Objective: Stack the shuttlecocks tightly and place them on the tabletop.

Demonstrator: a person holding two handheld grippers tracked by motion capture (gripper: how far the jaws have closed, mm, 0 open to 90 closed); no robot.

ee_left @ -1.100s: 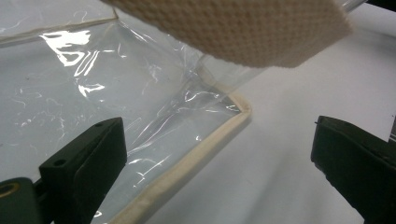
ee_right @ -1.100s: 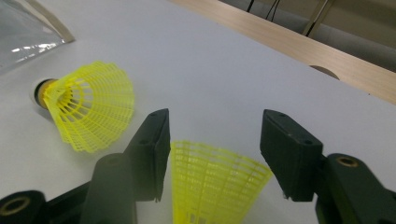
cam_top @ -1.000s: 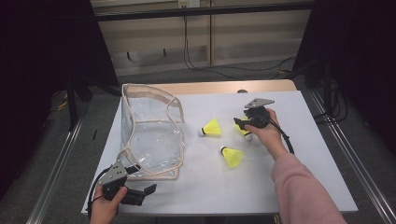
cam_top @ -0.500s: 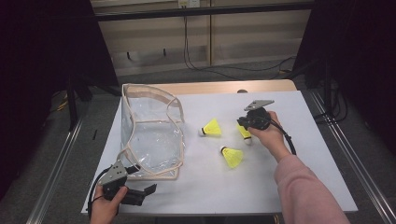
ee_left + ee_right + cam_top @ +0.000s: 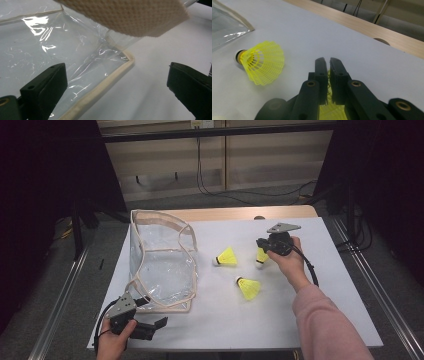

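Clenched on the yellow mesh skirt of 1 shuttlecock point(image 5: 327, 100), the jaws of the right gripper point(image 5: 265, 251) pinch only a thin fold of it, and that held shuttlecock point(image 5: 261, 255) sits on the white table point(image 5: 320, 300) well to the right of the clear bag point(image 5: 162, 262). Between it and the bag lies a second shuttlecock point(image 5: 227, 257) on its side, cork toward the bag; a third shuttlecock point(image 5: 248, 288) lies nearer the person, also right of the bag. The left gripper point(image 5: 152, 326) rests at the bag's near corner with its jaws released and spread wide, the beige trim point(image 5: 110, 82) of that corner running between them in the left gripper view. The work in hand looks like loading the 3 shuttlecocks into the bag. To do this step well, the lift should be slow and straight up, since the mesh is springy and a thin pinch may slip or crush it; the cork should hang down so it leads into the bag's mouth. The left jaws would help most by closing on the trim to steady the soft plastic, which otherwise may sag across the opening.
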